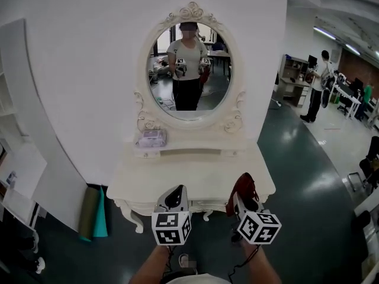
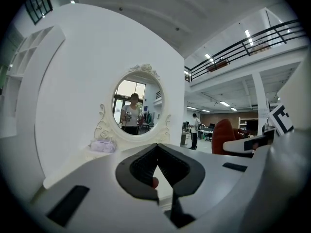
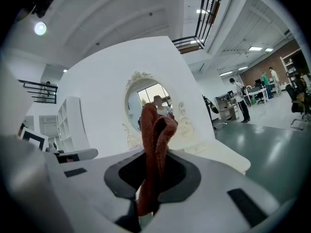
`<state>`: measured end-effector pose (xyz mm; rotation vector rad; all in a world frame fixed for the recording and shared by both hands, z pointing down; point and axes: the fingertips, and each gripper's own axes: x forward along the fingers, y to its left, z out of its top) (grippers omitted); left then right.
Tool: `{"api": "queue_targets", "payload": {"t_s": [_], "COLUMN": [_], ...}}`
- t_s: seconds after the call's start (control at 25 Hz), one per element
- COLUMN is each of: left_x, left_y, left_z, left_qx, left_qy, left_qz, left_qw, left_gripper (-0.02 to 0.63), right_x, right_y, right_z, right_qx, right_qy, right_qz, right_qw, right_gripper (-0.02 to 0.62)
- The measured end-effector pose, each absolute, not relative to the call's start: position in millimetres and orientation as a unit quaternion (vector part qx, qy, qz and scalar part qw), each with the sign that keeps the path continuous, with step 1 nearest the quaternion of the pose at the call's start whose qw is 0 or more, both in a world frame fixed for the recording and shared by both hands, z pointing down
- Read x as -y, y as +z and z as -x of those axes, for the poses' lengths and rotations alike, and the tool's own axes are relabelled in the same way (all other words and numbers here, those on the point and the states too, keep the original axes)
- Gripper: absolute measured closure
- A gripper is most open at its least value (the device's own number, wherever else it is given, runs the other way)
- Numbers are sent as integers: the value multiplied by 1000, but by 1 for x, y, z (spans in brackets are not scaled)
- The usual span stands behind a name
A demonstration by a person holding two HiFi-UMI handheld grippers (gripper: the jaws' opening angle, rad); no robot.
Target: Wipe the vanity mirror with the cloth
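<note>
The oval vanity mirror in its carved white frame stands on a white vanity table against the wall; it reflects a person holding both grippers. My right gripper hovers over the table's front right edge, shut on a rust-red cloth that sticks up from its jaws. In the right gripper view the cloth hangs folded between the shut jaws and covers part of the mirror. My left gripper is beside it at the front edge, jaws shut and empty, pointing at the mirror.
A lavender packet lies on the vanity's left shelf. Rolled green mats lean by the wall on the floor at left, next to white shelving. A person stands by desks far to the right.
</note>
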<state>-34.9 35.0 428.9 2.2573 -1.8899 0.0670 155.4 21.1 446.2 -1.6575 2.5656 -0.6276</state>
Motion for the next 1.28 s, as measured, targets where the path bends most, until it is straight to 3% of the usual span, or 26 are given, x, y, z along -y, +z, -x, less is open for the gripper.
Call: {"api": "queue_targets", "payload": {"t_s": [0.24, 0.96, 1.28], "left_x": [42, 162, 230], "left_y": [411, 448, 429], "left_z": [58, 138, 159], "left_qx": [636, 678, 702], "left_qy": [12, -3, 2], "left_qz": [-767, -723, -703], "left_qw": [81, 133, 116], "left_gripper": [598, 598, 598], "right_x": [51, 195, 283], "right_y": [437, 473, 445], "right_z": [-129, -72, -30], "right_qx": [-824, -836, -867], "right_qy": [-194, -214, -200], "right_qz": [533, 503, 456], "right_qw": [5, -47, -20], "right_gripper": [535, 535, 535]}}
